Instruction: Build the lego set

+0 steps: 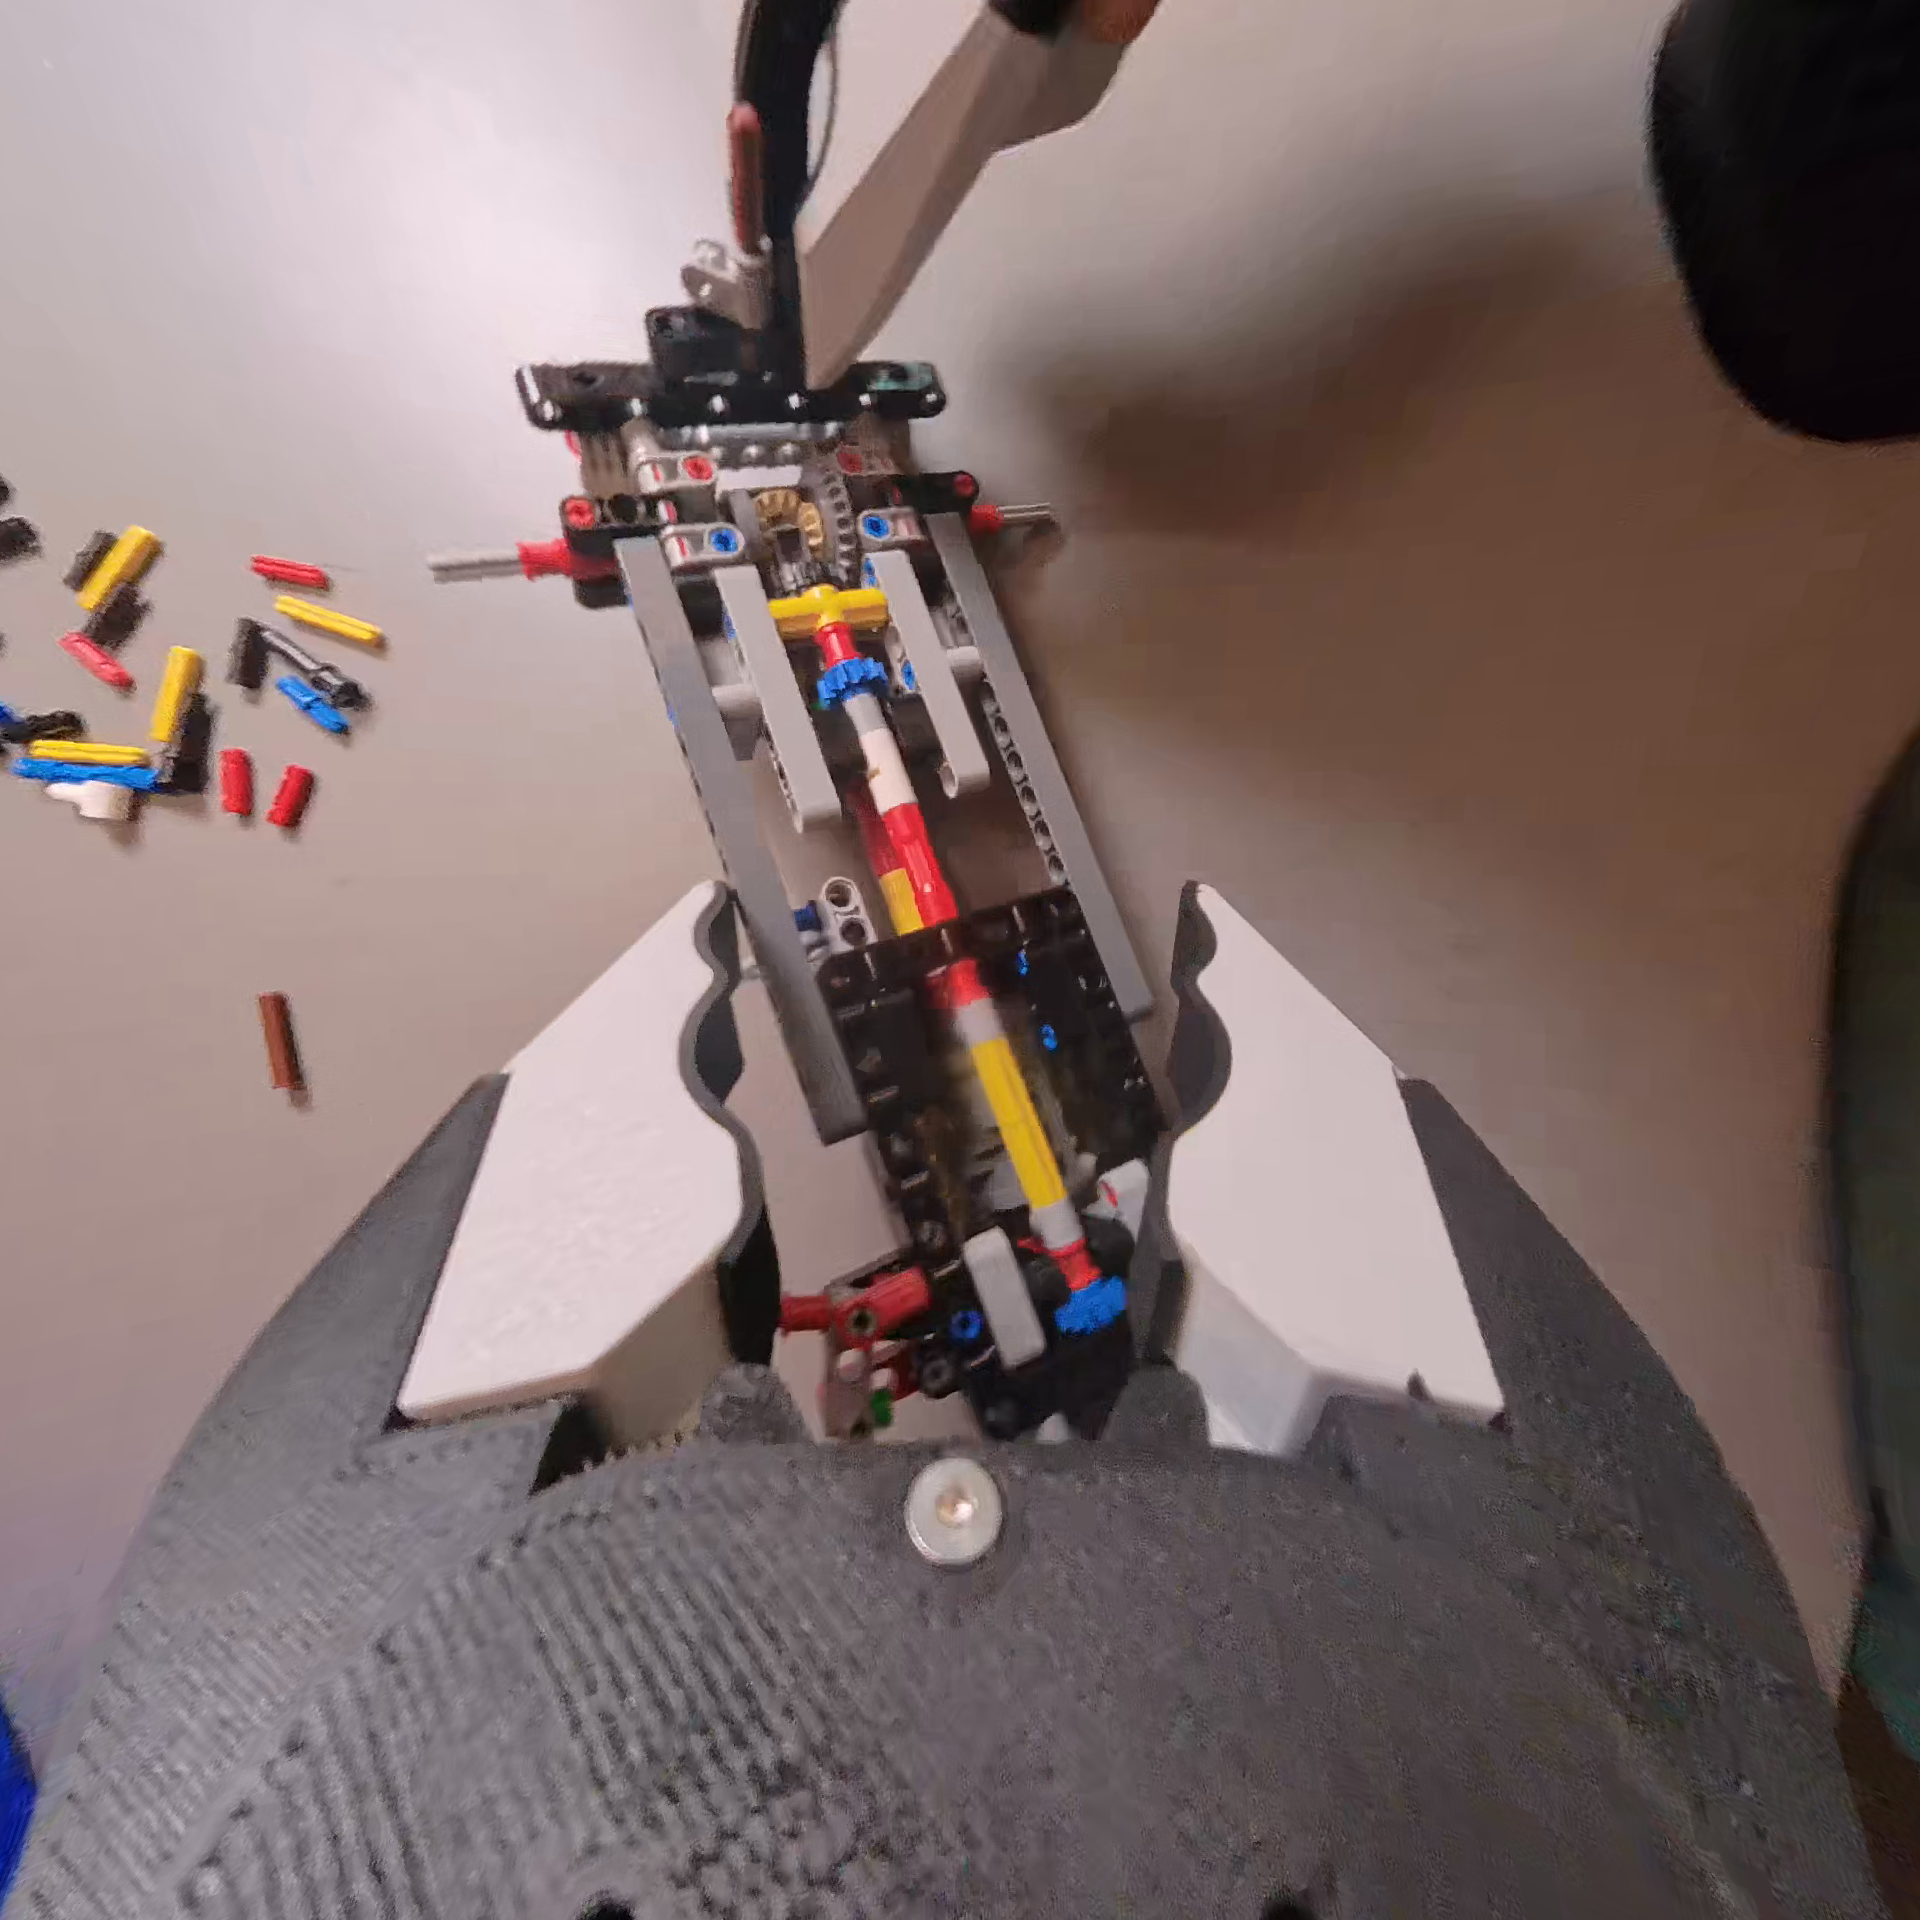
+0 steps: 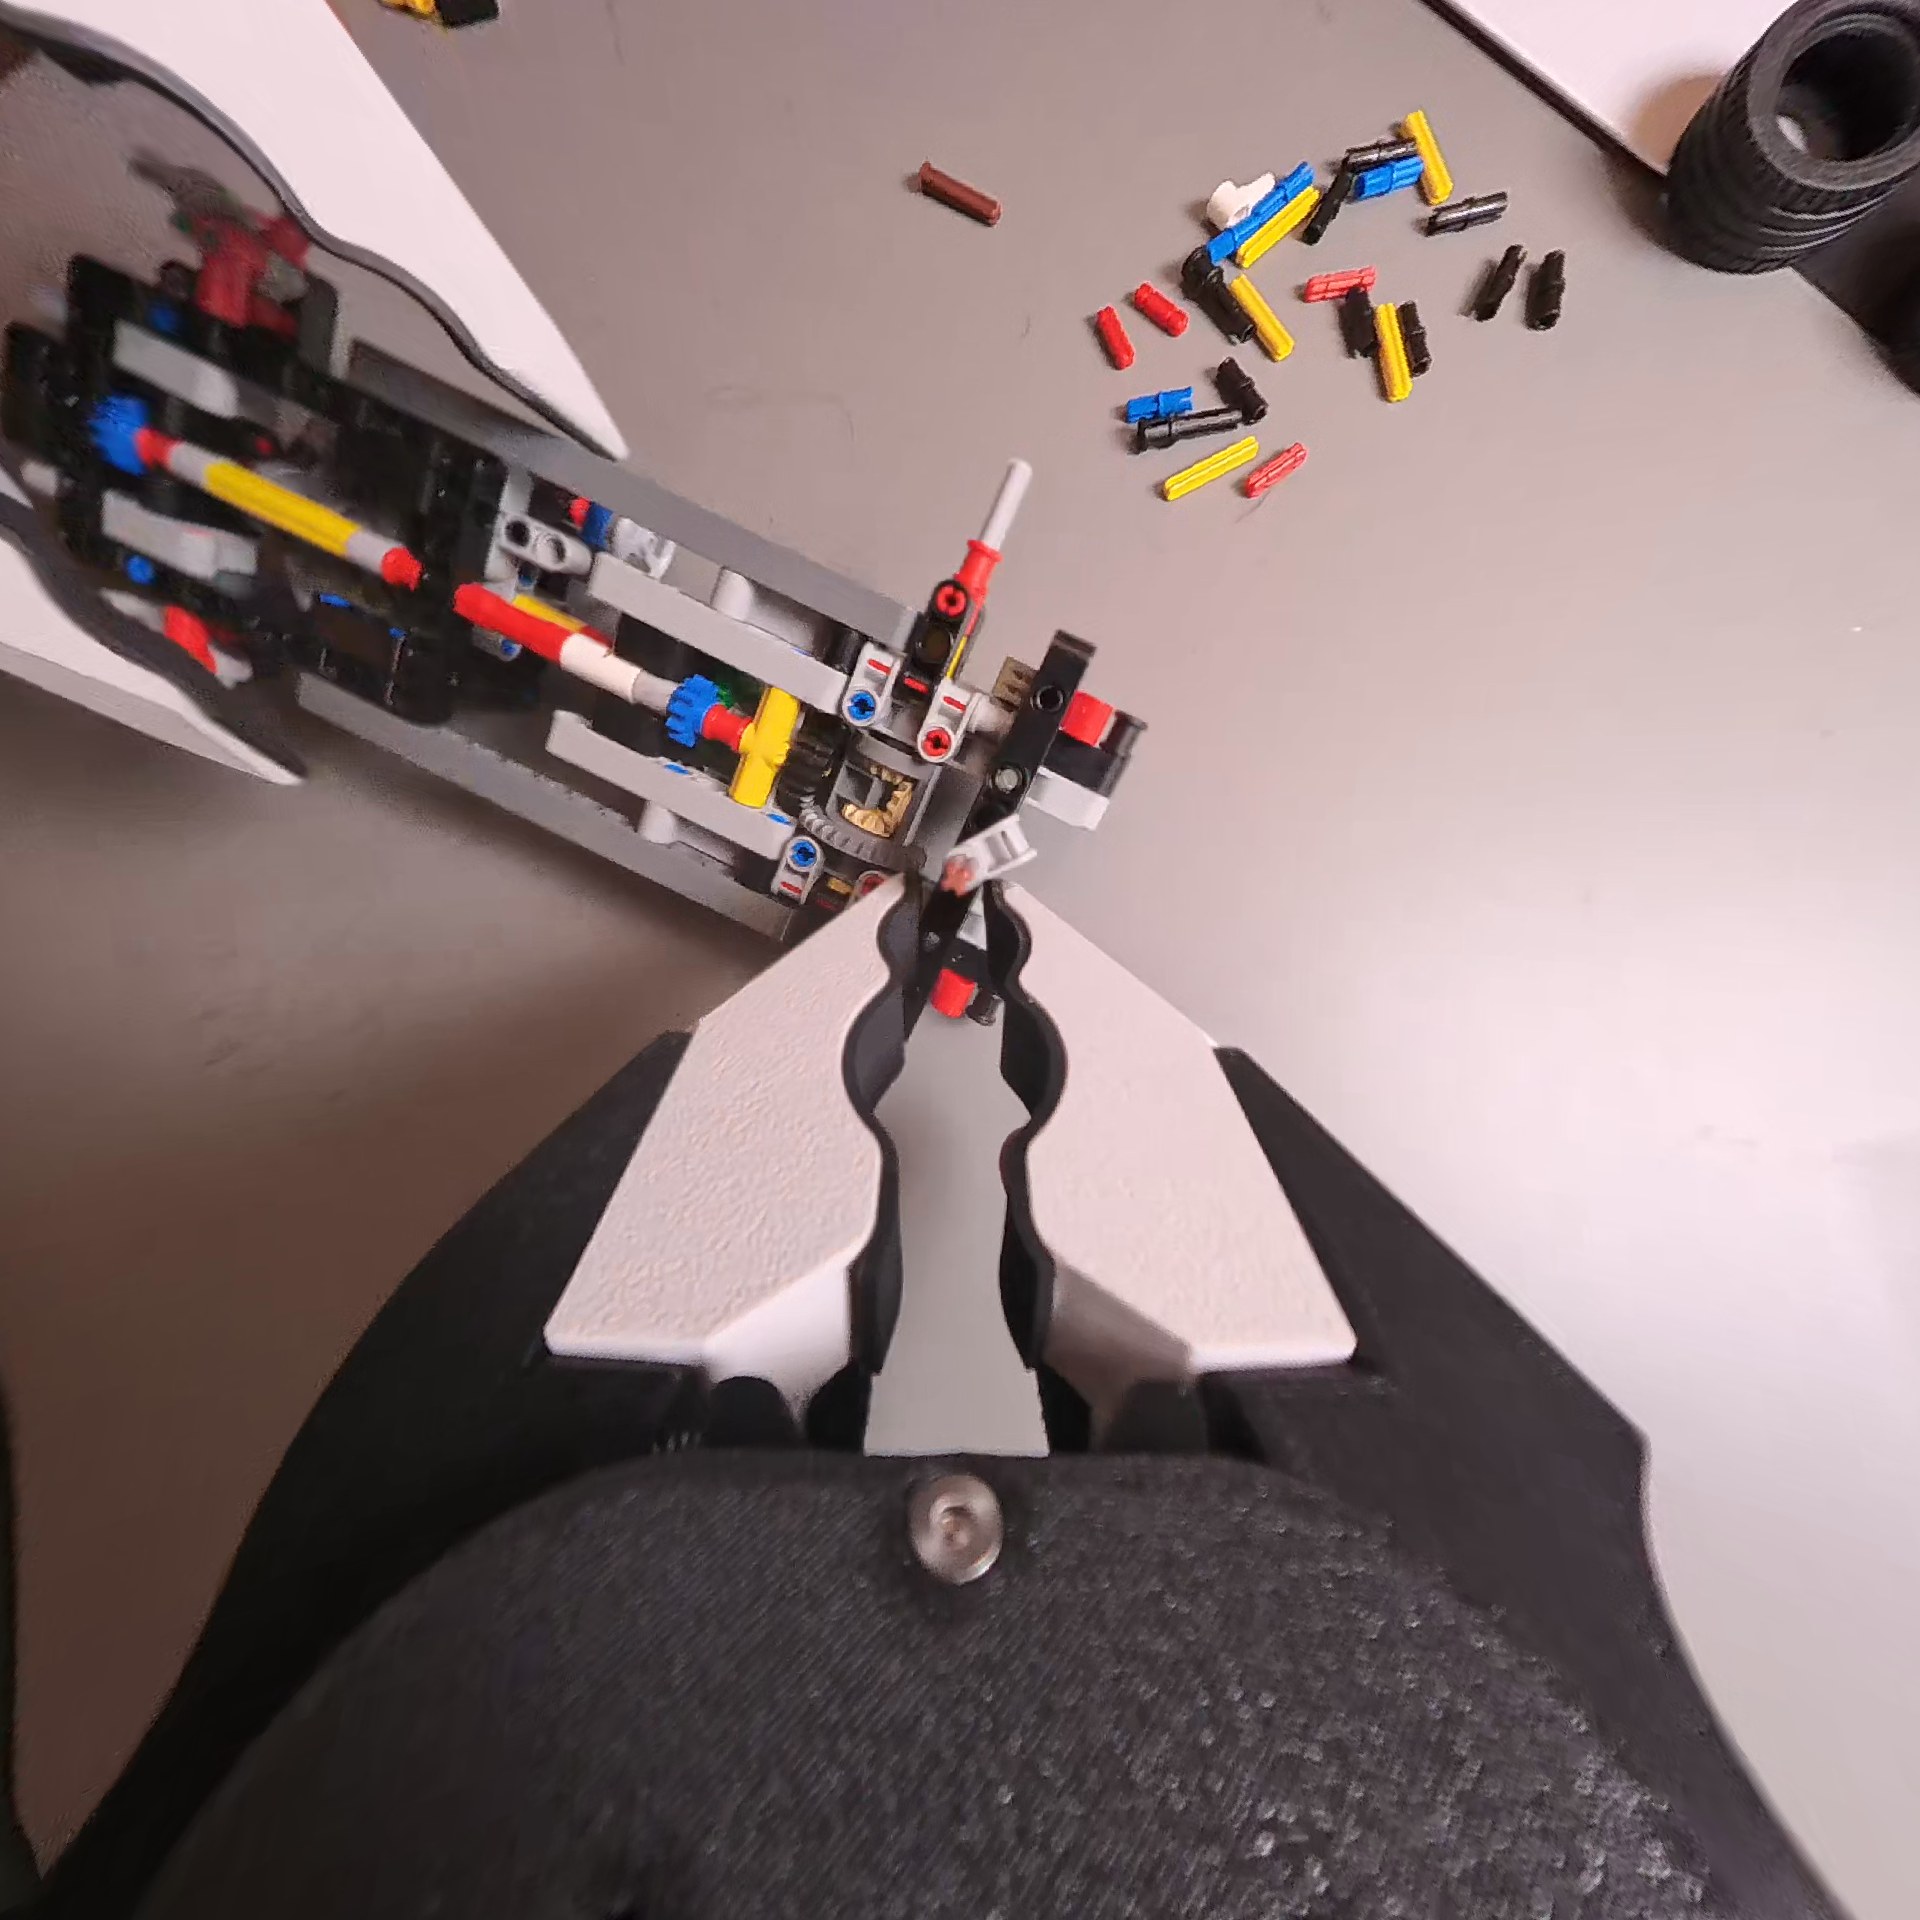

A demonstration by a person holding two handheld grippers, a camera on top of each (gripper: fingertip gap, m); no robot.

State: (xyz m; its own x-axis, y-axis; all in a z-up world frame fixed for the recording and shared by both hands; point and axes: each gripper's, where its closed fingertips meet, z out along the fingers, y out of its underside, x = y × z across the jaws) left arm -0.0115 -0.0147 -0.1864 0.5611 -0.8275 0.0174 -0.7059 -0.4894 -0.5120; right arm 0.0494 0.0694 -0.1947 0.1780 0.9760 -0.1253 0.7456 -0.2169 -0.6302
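- Left gripper point(image 1: 951, 997) clenched round black rear of long grey Technic chassis point(image 1: 831, 748).
- Right gripper point(image 2: 951, 925) pinches thin black beam point(image 2: 940, 935) at chassis's other end.
- Loose coloured pins point(image 2: 1309, 301) lie nearby on grey table point(image 2: 1455, 831).

The bench point(image 2: 1455, 935) is plain grey and matte, with soft shadows on it. At its far right corner in the right wrist view lies a flat white sheet point(image 2: 1621, 62). A green and brown form point(image 1: 1886, 1247) at the right edge of the left wrist view is too blurred to identify.
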